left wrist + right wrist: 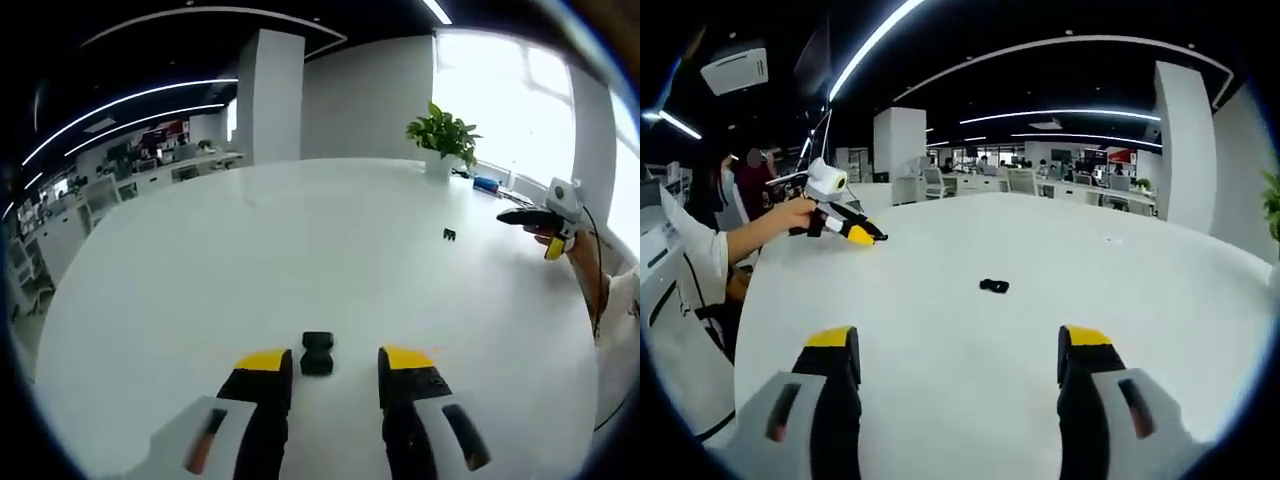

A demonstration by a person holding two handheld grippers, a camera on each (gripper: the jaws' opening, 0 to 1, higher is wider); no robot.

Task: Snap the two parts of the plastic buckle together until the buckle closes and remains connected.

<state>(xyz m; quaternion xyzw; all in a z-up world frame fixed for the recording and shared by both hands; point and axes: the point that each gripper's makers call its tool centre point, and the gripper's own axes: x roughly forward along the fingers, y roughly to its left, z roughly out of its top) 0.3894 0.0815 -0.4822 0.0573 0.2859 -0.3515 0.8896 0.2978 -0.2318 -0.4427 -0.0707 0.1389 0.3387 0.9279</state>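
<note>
Big white table across both views, bare apart from two small black buckle parts. Office desks and chairs far back, upper centre of right gripper view; no readable writing anywhere. Potted plant upper right of left gripper view. Left gripper at bottom centre, jaws wide apart, holding nothing. First buckle part flat on table between the yellow tips, long axis running up-frame; contact can't be judged. Right gripper at bottom, jaws wide, holding nothing. Second buckle part mid-frame, well beyond the tips, long axis across frame.
</note>
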